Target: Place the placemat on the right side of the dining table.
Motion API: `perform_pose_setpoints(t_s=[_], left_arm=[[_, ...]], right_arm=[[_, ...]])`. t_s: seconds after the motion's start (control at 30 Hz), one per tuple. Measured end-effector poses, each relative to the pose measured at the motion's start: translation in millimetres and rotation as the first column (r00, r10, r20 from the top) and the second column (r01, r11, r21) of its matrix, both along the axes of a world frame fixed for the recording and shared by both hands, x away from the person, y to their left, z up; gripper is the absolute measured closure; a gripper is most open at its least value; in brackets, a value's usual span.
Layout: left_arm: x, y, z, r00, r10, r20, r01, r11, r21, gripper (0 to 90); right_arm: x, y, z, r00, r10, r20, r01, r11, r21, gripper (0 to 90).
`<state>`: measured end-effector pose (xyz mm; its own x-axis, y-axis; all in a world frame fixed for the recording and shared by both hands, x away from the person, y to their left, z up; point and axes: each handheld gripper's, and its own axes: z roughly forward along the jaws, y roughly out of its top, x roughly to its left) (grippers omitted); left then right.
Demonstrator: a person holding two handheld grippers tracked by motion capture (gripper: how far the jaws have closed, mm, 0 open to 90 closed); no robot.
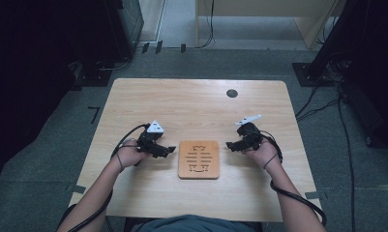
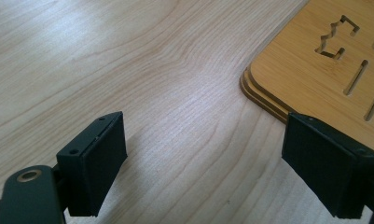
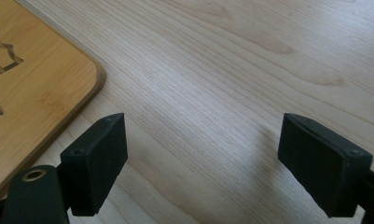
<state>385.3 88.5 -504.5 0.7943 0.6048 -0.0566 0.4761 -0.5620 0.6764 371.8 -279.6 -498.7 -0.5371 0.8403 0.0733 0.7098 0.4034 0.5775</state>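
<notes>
Lying flat near the front middle of the desk [image 1: 191, 104], a square bamboo board [image 1: 199, 159] with rounded corners carried a cut-out pattern of slots and a zigzag outline.

Item one, at nine o'clock from the board: left claw [image 1: 169, 150], held in the person's left hand [image 1: 128, 155], a grey three-cornered plate on top and a black cable trailing back past the forearm. It pointed toward three o'clock, at the board's left edge, near it but not touching. In the left gripper view the left claw [image 2: 203, 163] stood spread wide, nothing between its black pads; bare desk wood [image 2: 128, 70] lay beneath, and the board's rounded corner [image 2: 315, 60], showing layered edges, sat at about one o'clock just beyond the far pad.

Item two, centre: the board itself, resting on the desk between both claws, untouched by either.

Item three, at three o'clock from the board: right claw [image 1: 229, 145], held in the person's right hand [image 1: 264, 153], with a pale plate on top and a cable looping down the forearm. It pointed toward nine o'clock, near the board's right edge. In the right gripper view the right claw [image 3: 201, 161] was likewise spread, empty, with the board's corner [image 3: 40, 88] at ten o'clock.

Item four, at twelve o'clock on the desk: a small dark round grommet [image 1: 232, 93].
</notes>
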Motion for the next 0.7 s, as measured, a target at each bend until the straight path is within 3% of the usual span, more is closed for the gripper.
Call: perform_pose_setpoints(t_s=[0.7], left_arm=[[-4.8,-0.5,1.8,0.9999,-0.006,0.013,0.006,1.0000,0.003,13.0]], right_arm=[[-1.0,18.9,1.3,0.9980,0.063,-0.003,-0.062,0.9977,0.025,15.7]])
